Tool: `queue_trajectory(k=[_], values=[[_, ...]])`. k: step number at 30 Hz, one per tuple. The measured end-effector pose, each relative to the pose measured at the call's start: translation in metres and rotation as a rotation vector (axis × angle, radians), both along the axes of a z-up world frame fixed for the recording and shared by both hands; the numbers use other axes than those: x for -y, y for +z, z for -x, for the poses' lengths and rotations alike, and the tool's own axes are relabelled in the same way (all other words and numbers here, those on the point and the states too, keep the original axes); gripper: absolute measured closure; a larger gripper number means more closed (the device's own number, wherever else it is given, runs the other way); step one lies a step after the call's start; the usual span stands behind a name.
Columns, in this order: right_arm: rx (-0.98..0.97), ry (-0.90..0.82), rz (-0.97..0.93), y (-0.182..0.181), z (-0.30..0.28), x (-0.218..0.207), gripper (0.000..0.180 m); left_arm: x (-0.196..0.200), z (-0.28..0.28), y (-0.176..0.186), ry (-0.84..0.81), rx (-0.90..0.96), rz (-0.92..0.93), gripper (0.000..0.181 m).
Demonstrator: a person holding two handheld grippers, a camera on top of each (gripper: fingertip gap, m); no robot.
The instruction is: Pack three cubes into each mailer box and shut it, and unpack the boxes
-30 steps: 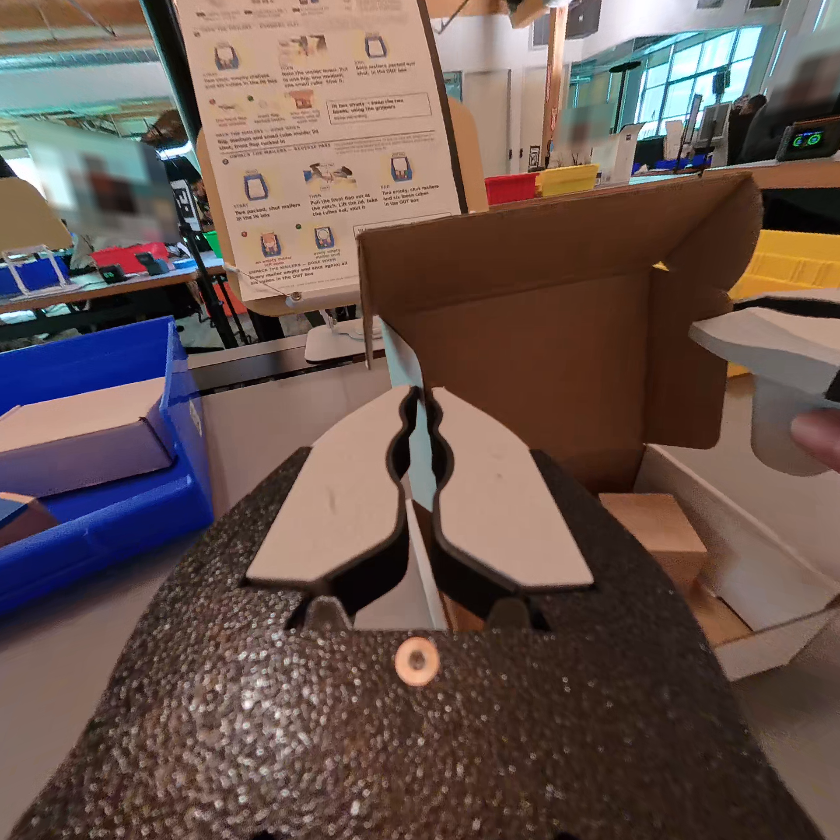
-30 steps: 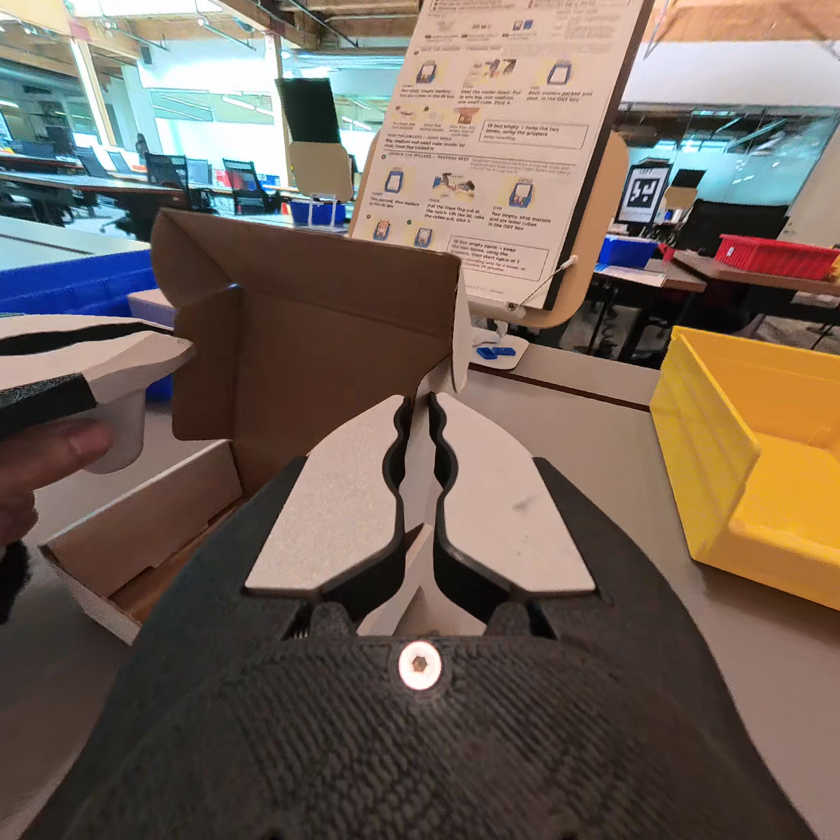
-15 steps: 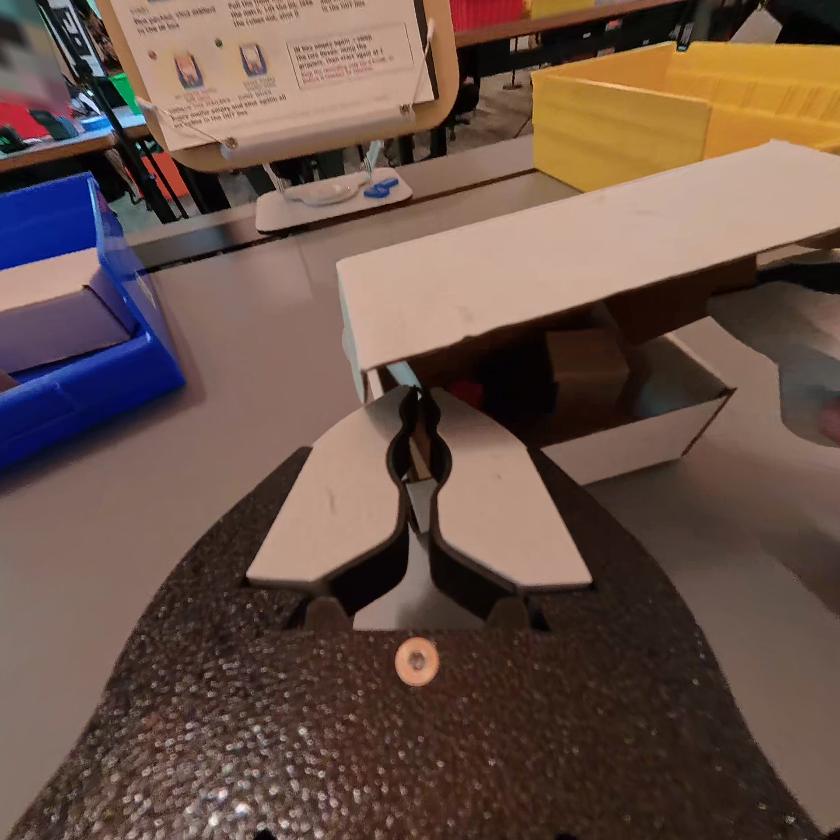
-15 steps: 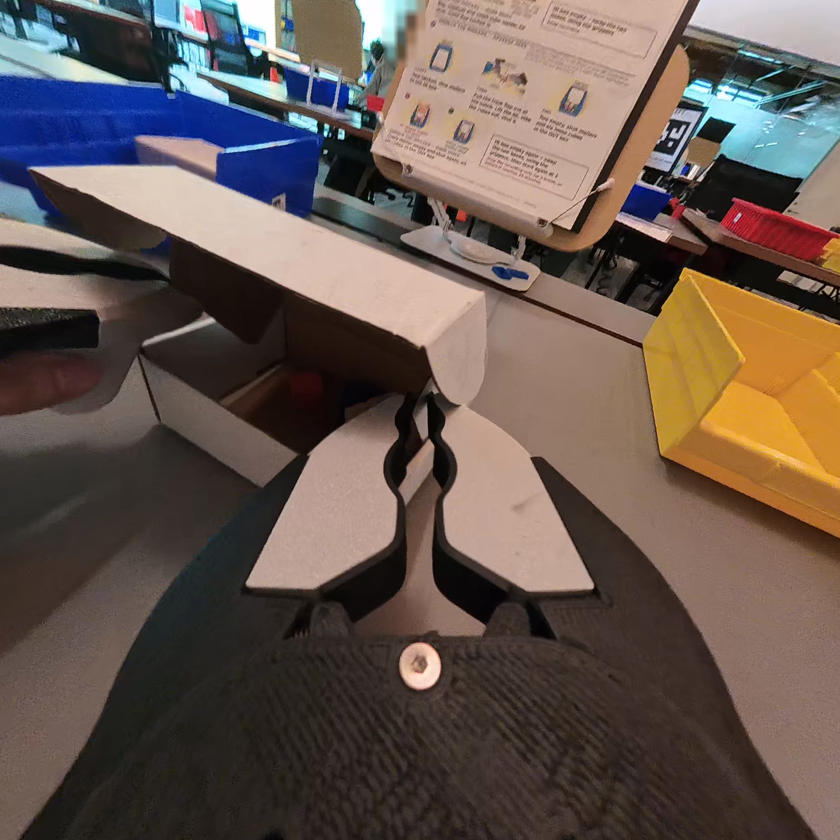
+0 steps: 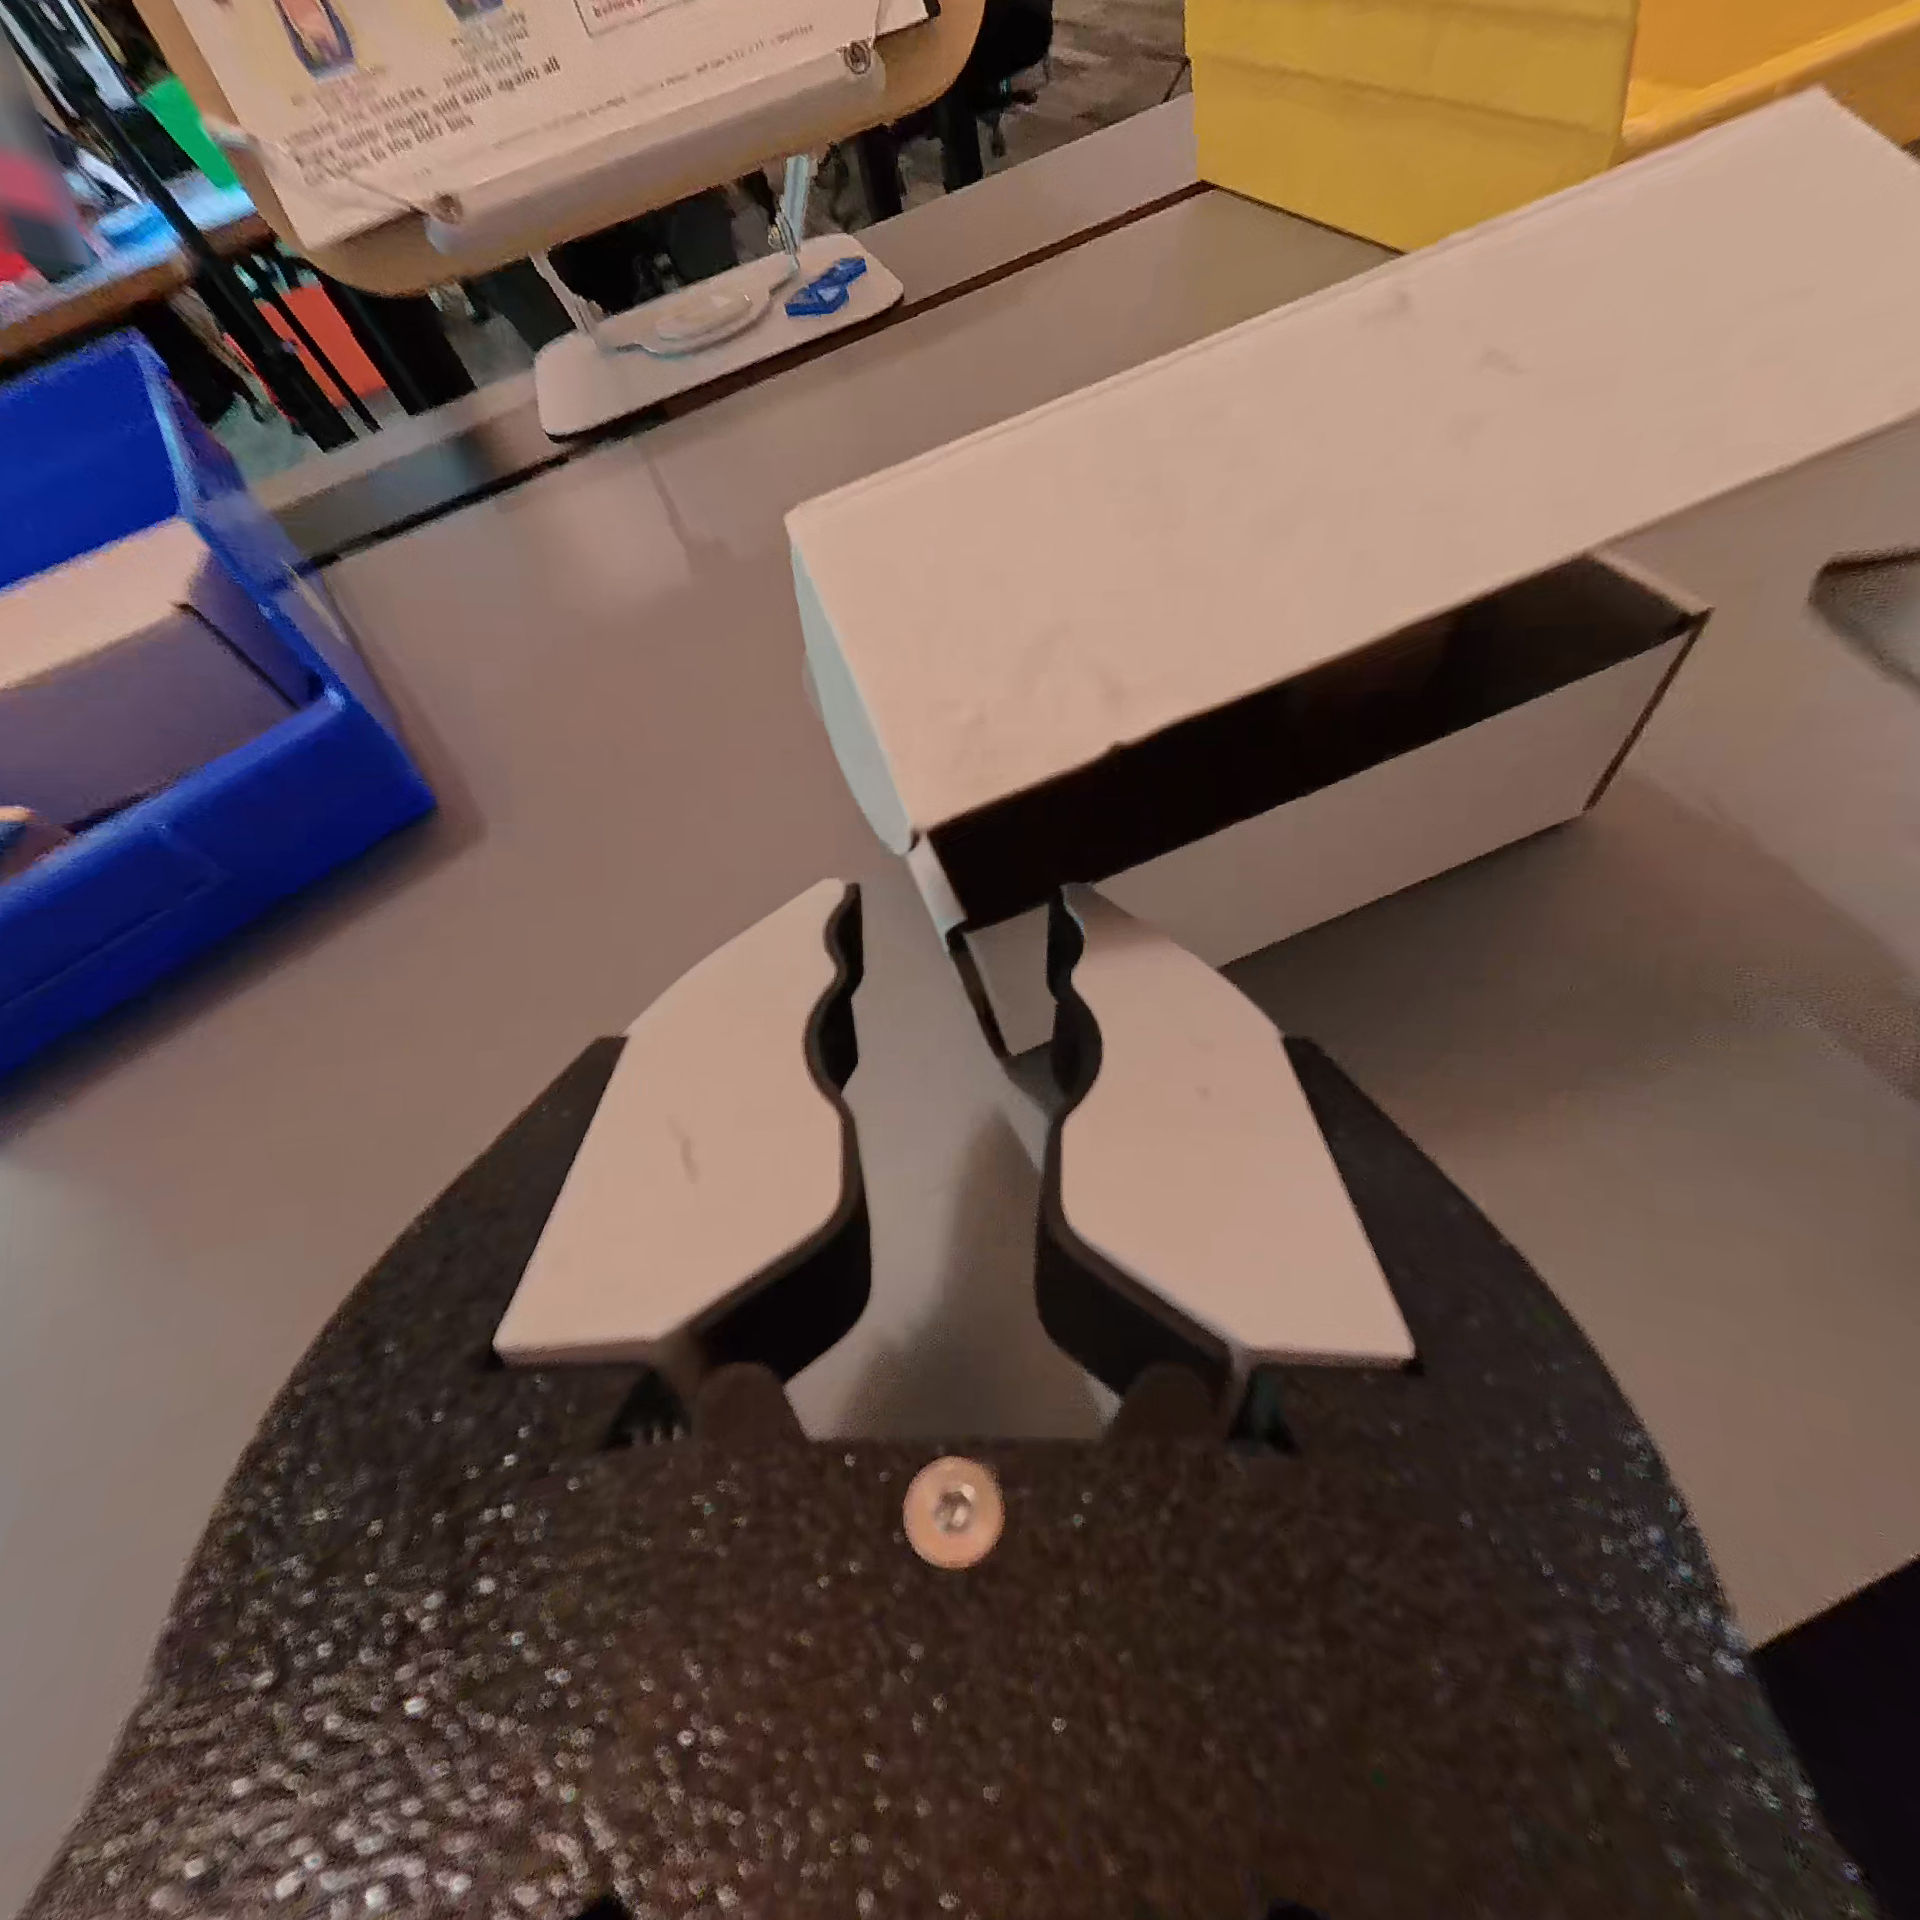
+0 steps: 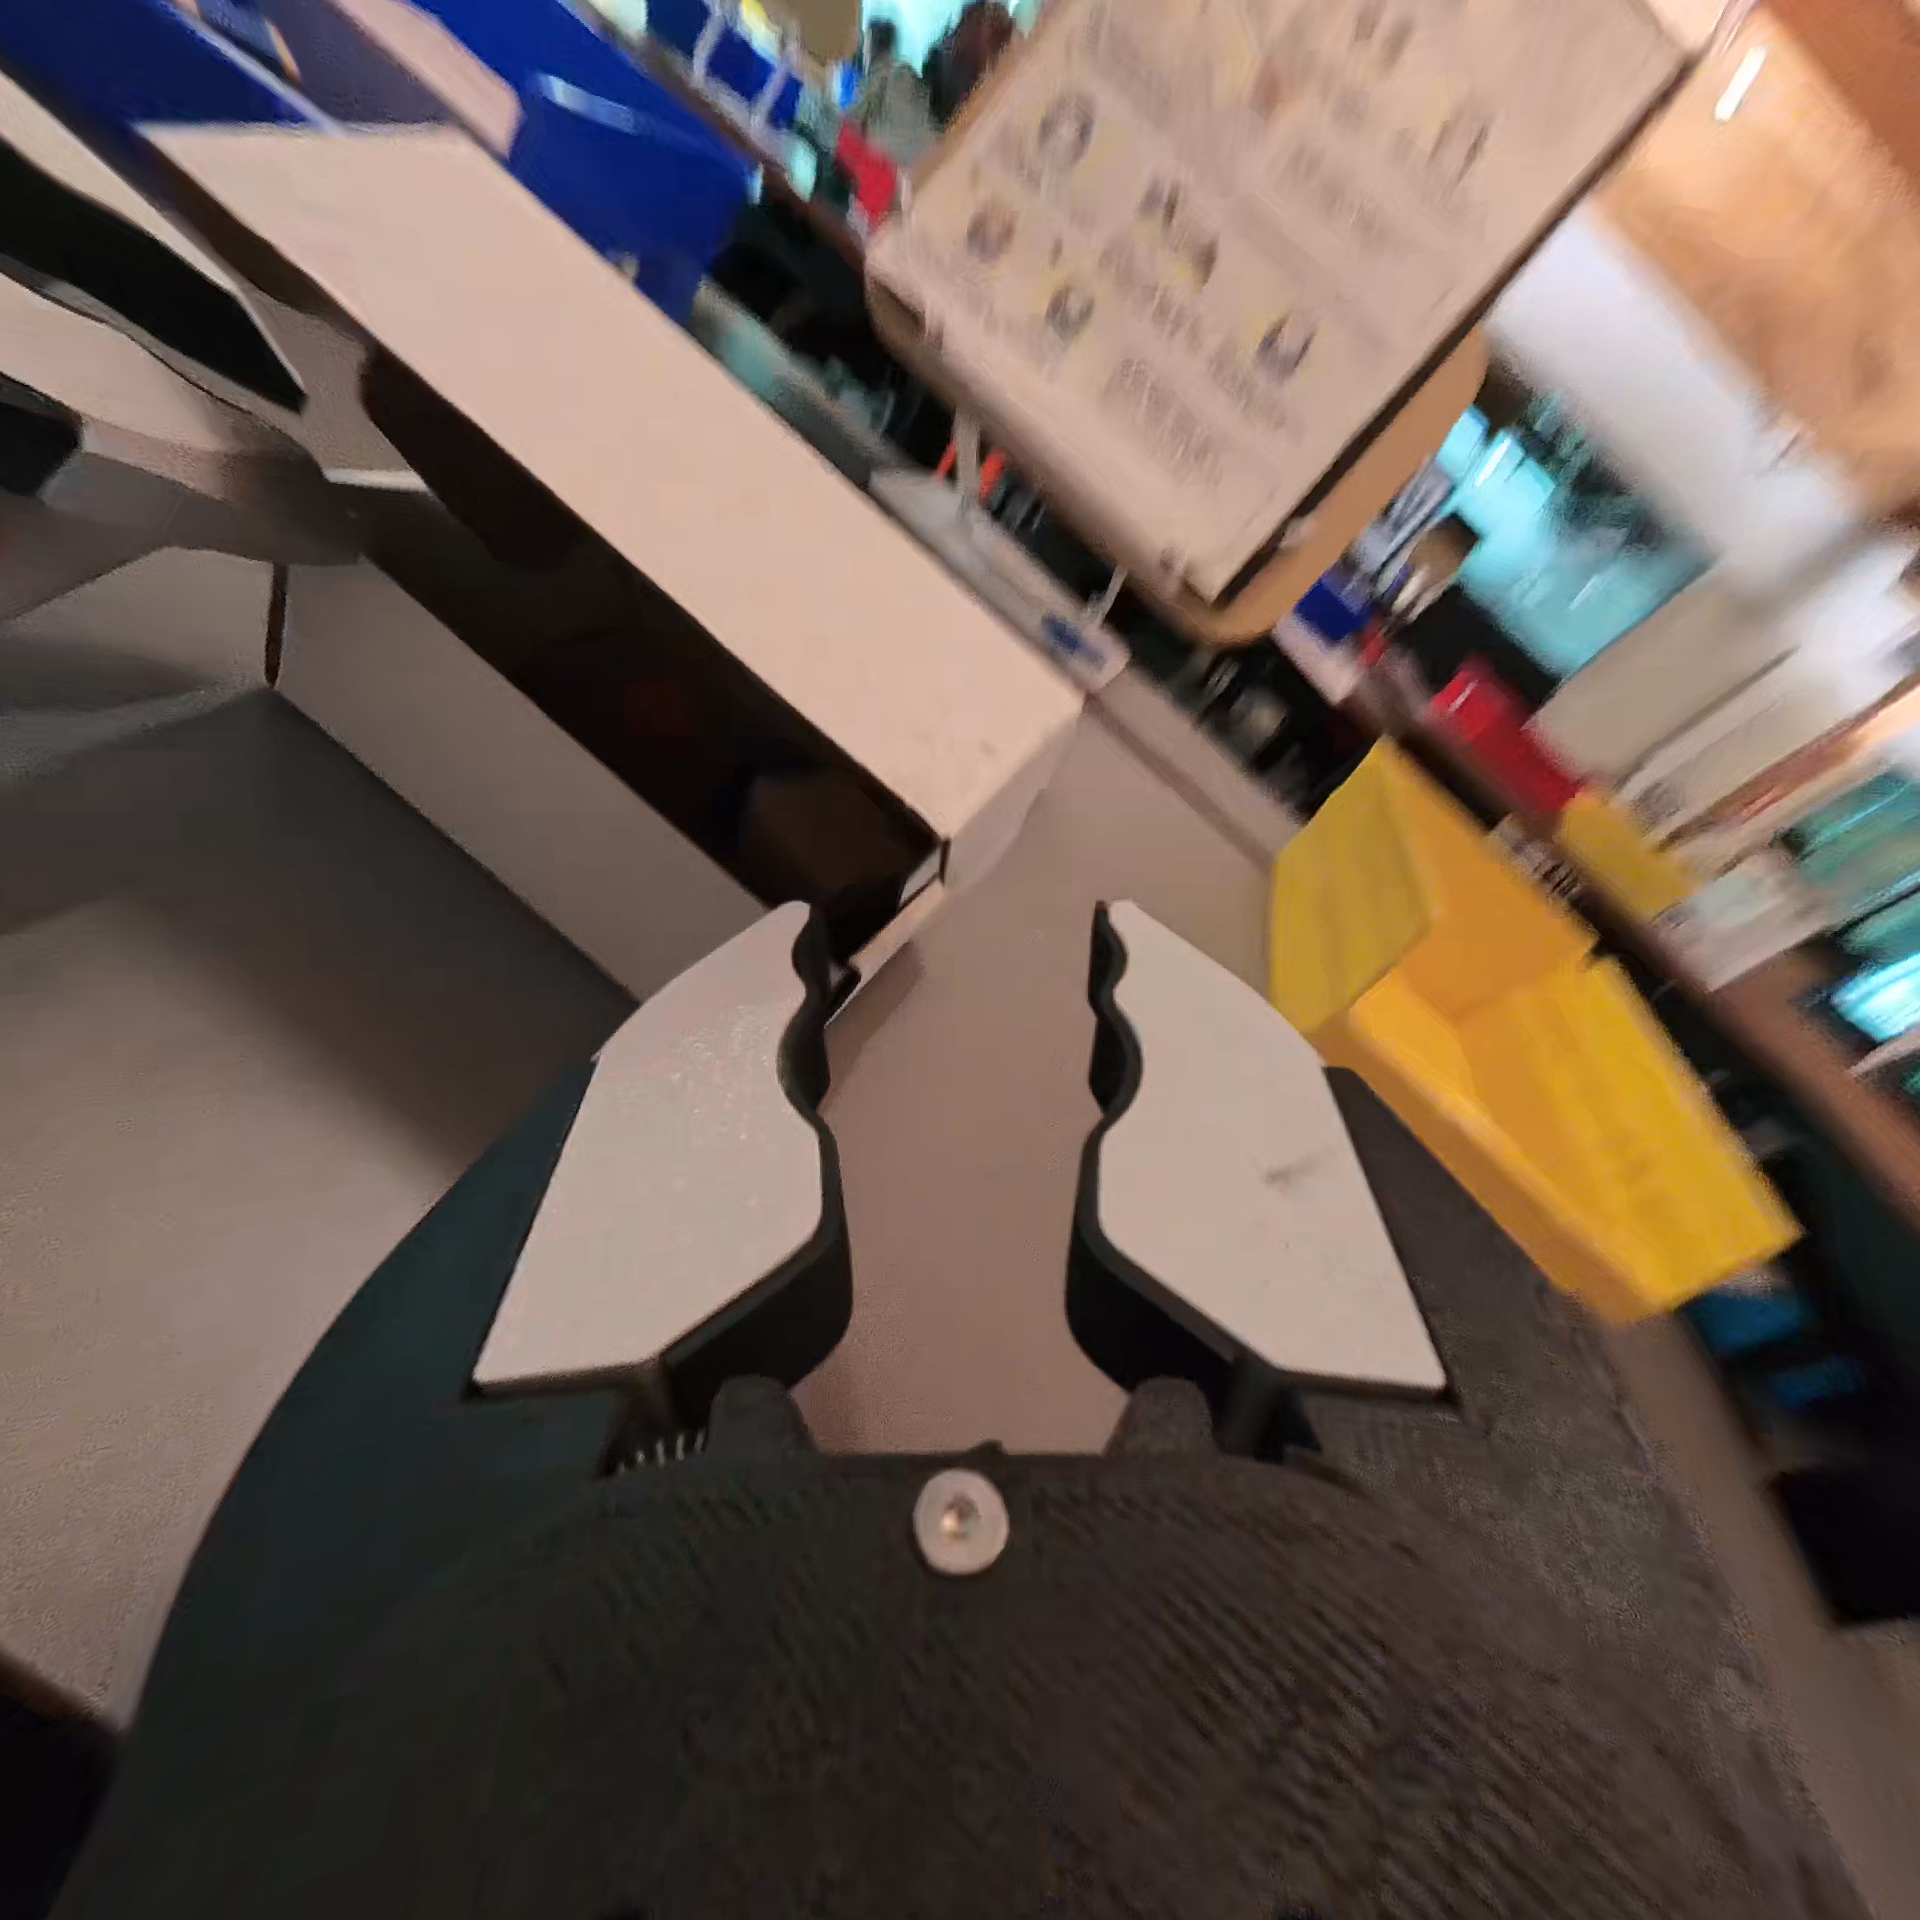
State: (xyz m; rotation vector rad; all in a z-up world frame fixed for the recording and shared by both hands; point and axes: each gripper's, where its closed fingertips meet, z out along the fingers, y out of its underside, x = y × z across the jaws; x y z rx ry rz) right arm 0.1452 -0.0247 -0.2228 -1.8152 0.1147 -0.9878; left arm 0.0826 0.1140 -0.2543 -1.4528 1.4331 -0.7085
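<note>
Left gripper [image 5: 956, 914]: jaws parted a little and holding nothing; the near corner of the mailer box [image 5: 1299, 582] sits just ahead, its corner flap between the tips.
Right gripper [image 6: 951, 920]: jaws parted and bare, at the box's other front corner.
Lid [image 6: 623, 416]: folded down over the box, but a dark gap runs along the front edge, so it looks not yet tucked shut.
Cubes: hidden inside; count cannot be told.
Worktop [image 5: 623, 665]: carries the box between a blue bin [image 5: 177, 790] and a yellow bin [image 6: 1507, 1091].
Blue bin: holds another box.
Progress: this box looks nearly closed; pressing the front home remains.
</note>
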Motion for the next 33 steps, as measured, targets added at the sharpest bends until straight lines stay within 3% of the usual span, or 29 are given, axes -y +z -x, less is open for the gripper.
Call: queue_trajectory(k=[4,7,10,12,25,33], values=[[0.378,0.052,0.068,0.028,0.013,-0.011,0.138,0.0,0.002,0.016,-0.016,0.061,-0.131,0.147],[0.372,0.076,0.196,0.013,0.009,-0.024,0.14,-0.001,0.001,0.026,-0.013,0.102,-0.243,0.152],[0.385,0.055,0.231,0.014,0.004,-0.024,0.16,-0.006,-0.001,0.026,-0.003,0.092,-0.318,0.163],[0.377,0.072,0.27,0.014,0.005,-0.023,0.163,-0.004,0.0,0.029,-0.018,0.109,-0.32,0.175],[-0.027,0.256,0.516,-0.034,0.029,-0.015,0.167,0.007,0.022,-0.021,-0.209,-0.234,-0.087,0.174],[-0.053,0.261,0.555,-0.045,0.019,-0.016,0.164,0.011,0.017,-0.031,-0.265,-0.286,-0.027,0.174]])
